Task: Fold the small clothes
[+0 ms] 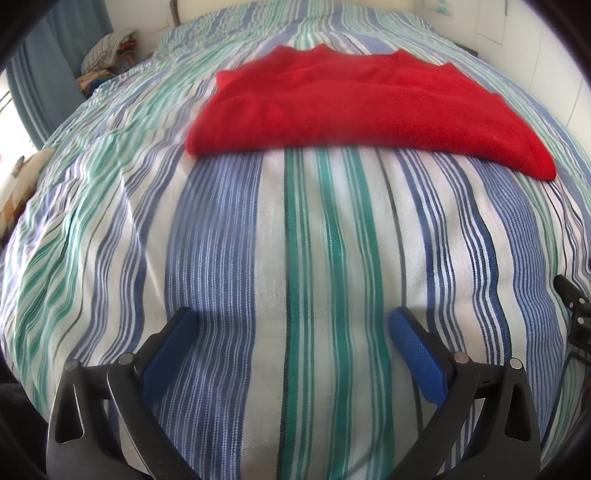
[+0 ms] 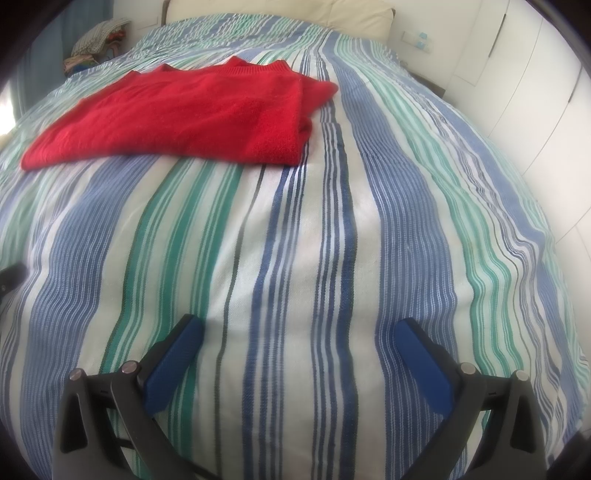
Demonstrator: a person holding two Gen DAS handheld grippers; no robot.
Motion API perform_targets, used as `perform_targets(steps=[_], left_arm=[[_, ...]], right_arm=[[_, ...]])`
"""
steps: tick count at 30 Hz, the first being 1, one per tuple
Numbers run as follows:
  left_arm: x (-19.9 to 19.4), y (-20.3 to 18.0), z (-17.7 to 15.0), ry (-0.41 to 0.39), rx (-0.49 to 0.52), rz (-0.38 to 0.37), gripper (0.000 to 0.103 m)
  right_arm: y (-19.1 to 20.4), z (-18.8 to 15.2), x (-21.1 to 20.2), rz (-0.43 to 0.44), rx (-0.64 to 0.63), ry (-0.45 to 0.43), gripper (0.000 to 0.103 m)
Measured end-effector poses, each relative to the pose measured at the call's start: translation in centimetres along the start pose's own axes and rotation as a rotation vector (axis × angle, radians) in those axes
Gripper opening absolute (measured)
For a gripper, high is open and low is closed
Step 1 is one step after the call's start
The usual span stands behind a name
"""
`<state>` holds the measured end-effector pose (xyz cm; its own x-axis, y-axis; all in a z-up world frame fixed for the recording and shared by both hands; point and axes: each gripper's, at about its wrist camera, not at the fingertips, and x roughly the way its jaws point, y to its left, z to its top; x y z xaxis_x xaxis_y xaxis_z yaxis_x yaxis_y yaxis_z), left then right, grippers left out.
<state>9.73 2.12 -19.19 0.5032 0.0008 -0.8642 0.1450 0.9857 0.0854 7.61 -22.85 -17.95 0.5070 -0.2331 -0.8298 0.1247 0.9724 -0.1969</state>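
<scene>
A red knit sweater lies folded flat on the striped bedspread. In the right wrist view the sweater sits at the upper left, with a folded edge on its right side. My left gripper is open and empty, hovering over the bedspread well short of the sweater's near edge. My right gripper is open and empty, over the bedspread, nearer than the sweater and to its right. Part of the other gripper shows at the right edge of the left wrist view.
A pile of clothes sits beside the bed at the far left, next to a blue curtain. A cream pillow lies at the bed's head. White wardrobe doors stand along the right.
</scene>
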Motion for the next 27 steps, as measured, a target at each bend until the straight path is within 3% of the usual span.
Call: perform_targets(steps=[5, 7, 9, 11, 17, 20, 23, 25, 26, 27], left_arm=[[-0.9, 0.5, 0.8, 0.007, -0.013, -0.017, 0.102], [-3.0, 1.3, 1.4, -0.092, -0.025, 0.004, 0.101], [-4.6, 2.1, 1.8, -0.184, -0.022, 0.049, 0.102], [-5.0, 2.8, 2.2, -0.212, -0.033, 0.073, 0.102], [-3.0, 4.7, 2.9, -0.143, -0.145, 0.02, 0.102], [-2.7, 4.6, 2.8, -0.139, -0.135, 0.035, 0.102], [-2.5, 4.7, 2.6, -0.129, -0.12, 0.046, 0.102], [-2.3, 4.9, 2.6, -0.116, -0.119, 0.044, 0.102], [-2.3, 5.1, 2.7, -0.113, -0.119, 0.046, 0.102], [-2.3, 5.4, 2.9, -0.115, -0.118, 0.059, 0.102]], right_arm=[[0.0, 0.0, 0.0, 0.001, 0.0, 0.001, 0.102], [-0.3, 0.3, -0.1, 0.032, -0.001, 0.027, 0.102], [-1.6, 1.6, -0.4, 0.147, 0.005, 0.076, 0.102], [-3.7, 3.9, -0.9, 0.3, 0.04, 0.062, 0.101], [-9.0, 14.4, 0.4, 0.459, 0.218, -0.032, 0.102], [-9.4, 17.5, 5.4, 0.559, 0.344, 0.047, 0.1], [-8.6, 17.3, 10.7, 0.623, 0.497, 0.141, 0.082], [-7.2, 16.9, 12.0, 0.619, 0.482, 0.148, 0.053], [-6.6, 17.0, 11.9, 0.591, 0.441, 0.136, 0.021], [-6.1, 17.4, 11.5, 0.591, 0.428, 0.132, 0.012]])
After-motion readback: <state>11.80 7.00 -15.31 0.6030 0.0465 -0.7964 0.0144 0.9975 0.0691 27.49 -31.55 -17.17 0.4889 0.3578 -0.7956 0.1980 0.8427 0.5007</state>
